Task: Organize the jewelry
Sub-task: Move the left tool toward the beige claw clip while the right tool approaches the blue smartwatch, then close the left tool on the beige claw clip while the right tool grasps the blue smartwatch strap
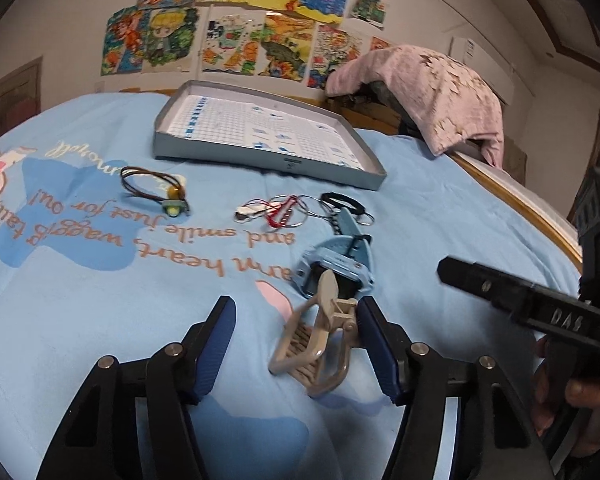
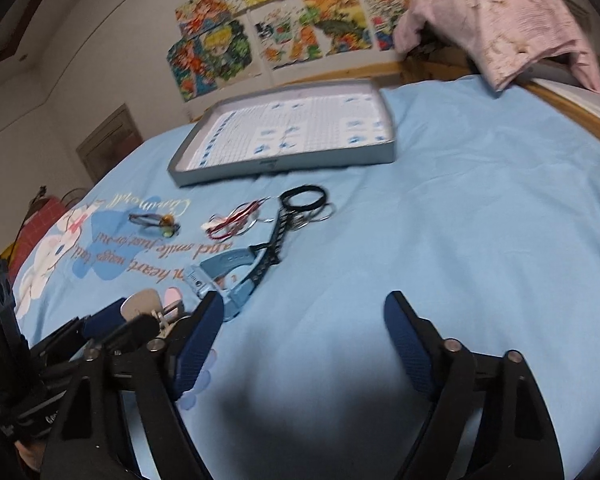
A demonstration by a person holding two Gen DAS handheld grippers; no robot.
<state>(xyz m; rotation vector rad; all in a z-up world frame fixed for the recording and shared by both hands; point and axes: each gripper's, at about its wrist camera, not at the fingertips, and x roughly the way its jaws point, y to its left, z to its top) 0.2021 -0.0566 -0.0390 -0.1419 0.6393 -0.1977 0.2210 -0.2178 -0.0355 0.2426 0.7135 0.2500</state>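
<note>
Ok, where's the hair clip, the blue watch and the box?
hair clip [image 1: 320, 344]: left wrist view, on its beige frame.
blue watch [image 1: 332, 256]: left wrist view, on the top of its case.
box [image 2: 284, 168]: right wrist view, on its near grey wall.

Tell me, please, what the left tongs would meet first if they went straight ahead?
Most likely the beige hair clip, already between the open left tongs beside the right-hand pad; the blue watch lies beyond.

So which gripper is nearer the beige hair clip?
Left. The hair clip sits between the left gripper's open fingers, against one pad. The right gripper is off to the side over bare sheet.
</note>
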